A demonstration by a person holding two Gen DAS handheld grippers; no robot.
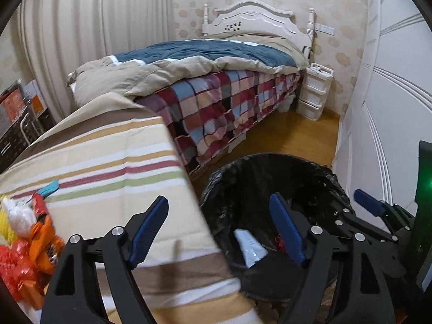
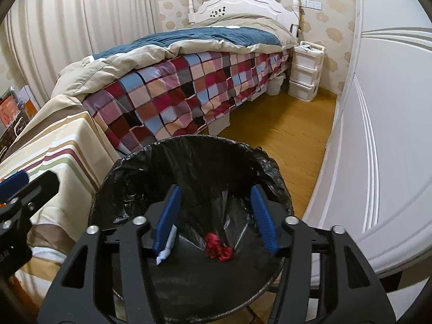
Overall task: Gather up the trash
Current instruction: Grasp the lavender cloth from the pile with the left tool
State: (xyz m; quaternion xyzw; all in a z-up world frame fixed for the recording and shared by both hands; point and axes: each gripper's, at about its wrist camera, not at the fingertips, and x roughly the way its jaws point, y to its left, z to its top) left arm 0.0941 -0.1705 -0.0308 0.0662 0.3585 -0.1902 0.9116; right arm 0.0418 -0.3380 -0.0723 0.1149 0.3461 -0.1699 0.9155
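Lower centre of the right-wrist frame: right gripper (image 2: 214, 220) hanging over the mouth of the trash bin (image 2: 243, 145), blue pads parted to a middling gap with nothing pinched between them. Just beneath, a crumpled red wrapper (image 2: 218, 249) lying on the black liner and a white tube (image 2: 165, 251) at the foot of the left pad — both apparently inside the bin already. In the left-wrist frame, left gripper (image 1: 220, 232) spread wide and equally empty, straddling the bin's near rim and the corner of the striped tablecloth (image 1: 108, 156); same white tube showing between its fingers, down in the liner. Best handled now by lifting both grippers straight up and clear of the liner before swinging away, so no pad snags the loose plastic and drags the bag off the rim. Lower left of that frame: remaining litter (image 1: 29, 240) — orange and red wrappers, something white and fluffy — heaped on the table, likely next to fetch. Further back, the checked bedspread (image 1: 221, 108), then the white headboard (image 1: 251, 19) at top centre.
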